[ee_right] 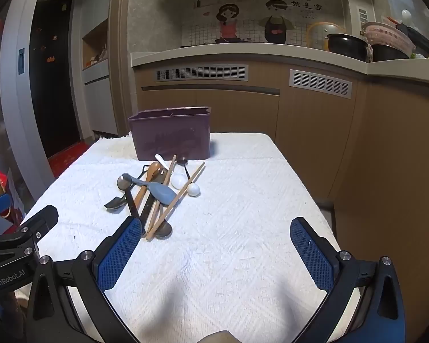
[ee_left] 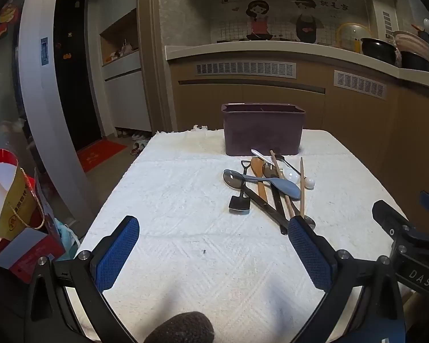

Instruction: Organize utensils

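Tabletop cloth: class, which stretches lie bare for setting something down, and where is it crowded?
Bare: the white cloth right of the utensil pile out to the table edge, the stretch left of the pile, and the near strip before both grippers. Crowded: the pile itself, overlapping right up to the purple bin.

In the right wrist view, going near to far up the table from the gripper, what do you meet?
right gripper → chopsticks' near tips → blue spoon → white spoon → purple bin.
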The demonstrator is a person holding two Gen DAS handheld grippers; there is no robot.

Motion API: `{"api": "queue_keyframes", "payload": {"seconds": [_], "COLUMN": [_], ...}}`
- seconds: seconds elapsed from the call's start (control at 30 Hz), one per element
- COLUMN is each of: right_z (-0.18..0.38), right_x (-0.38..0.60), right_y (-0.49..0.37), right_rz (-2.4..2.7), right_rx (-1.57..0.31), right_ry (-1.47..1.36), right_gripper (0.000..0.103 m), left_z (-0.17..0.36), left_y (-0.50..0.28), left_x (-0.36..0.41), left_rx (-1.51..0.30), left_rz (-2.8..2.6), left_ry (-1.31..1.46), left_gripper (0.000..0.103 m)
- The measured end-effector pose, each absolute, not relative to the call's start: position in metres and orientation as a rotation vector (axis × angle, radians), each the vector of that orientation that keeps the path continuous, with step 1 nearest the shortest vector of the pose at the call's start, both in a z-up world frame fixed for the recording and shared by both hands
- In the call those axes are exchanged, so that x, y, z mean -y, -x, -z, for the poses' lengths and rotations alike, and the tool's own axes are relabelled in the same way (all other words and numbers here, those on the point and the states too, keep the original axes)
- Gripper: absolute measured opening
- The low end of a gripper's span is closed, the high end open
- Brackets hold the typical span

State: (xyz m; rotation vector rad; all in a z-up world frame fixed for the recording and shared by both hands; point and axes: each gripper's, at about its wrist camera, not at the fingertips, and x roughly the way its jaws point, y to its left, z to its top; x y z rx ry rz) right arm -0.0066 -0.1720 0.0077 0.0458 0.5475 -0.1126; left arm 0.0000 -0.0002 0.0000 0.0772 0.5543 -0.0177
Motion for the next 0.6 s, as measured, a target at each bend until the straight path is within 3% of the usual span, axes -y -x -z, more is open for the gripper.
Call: {"api": "queue_keyframes", "payload": {"seconds": [0.6], "right_z": [-0.0061], "right_x": [0.1685], "right_y": [0.0077], "right_rz": [0.107], "right_rx": [-0.551], "right_ry": [-0.043], "right_gripper": [0.103], "left_z": [0.0002], "left_y": [-0.0002], "left_x": [-0.0001], "left_rx": [-0.562], "left_rz": [0.025], "left_ry": [-0.065], "left_gripper": [0.103]}}
